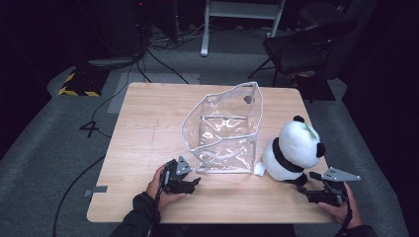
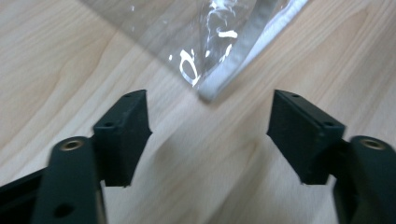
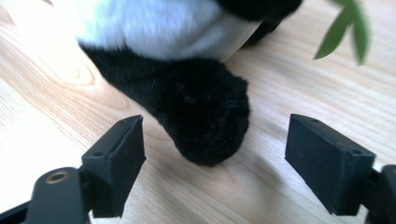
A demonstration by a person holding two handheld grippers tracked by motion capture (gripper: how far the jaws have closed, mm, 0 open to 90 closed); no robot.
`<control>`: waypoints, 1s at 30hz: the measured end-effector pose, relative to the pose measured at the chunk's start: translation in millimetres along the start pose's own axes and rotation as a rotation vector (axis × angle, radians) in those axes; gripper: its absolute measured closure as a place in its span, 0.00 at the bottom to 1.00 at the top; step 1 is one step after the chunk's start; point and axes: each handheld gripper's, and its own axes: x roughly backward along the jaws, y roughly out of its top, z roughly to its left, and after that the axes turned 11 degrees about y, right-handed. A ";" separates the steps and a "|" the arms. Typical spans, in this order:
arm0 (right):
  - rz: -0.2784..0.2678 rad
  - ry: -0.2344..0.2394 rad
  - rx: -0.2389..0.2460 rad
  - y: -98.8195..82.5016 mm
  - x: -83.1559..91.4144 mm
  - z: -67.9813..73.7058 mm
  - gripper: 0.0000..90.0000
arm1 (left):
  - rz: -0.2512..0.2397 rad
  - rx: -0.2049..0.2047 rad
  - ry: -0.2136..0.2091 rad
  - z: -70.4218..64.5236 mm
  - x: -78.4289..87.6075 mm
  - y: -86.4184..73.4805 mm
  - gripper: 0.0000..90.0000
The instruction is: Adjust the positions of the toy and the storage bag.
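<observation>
Here both grippers stand released: left gripper (image 1: 193, 183) near the bag (image 1: 225, 131) corner, right gripper (image 1: 305, 186) at the panda's (image 1: 292, 150) five o'clock, beside bare table (image 1: 148, 128).

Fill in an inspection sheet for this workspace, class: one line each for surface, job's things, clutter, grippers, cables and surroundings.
Surface: wooden table, bare wood around the things.
Job's things: clear plastic bag standing open mid-table; panda plush to its right, a black paw towards the right gripper.
Clutter: nothing seen.
Grippers: left gripper open, facing the bag's near corner; right gripper open, nothing clamped.
Cables: black cables on the floor left of the table.
Surroundings: dark room, grey carpet, black chair behind the table.
</observation>
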 end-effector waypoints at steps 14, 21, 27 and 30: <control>-0.140 -0.053 -0.009 42.2 9.4 19.9 0.18 | 0.074 0.017 0.025 28.5 28.3 -41.0 0.18; -0.181 -0.069 -0.050 52.2 6.5 23.2 0.17 | 0.071 0.073 0.029 40.7 34.7 -54.3 0.17; -0.182 -0.098 -0.060 58.8 -0.2 26.4 0.14 | 0.047 0.097 0.043 43.3 35.6 -60.1 0.15; -0.177 -0.110 -0.038 55.9 4.0 28.0 0.17 | 0.042 0.095 0.051 43.4 35.1 -60.6 0.13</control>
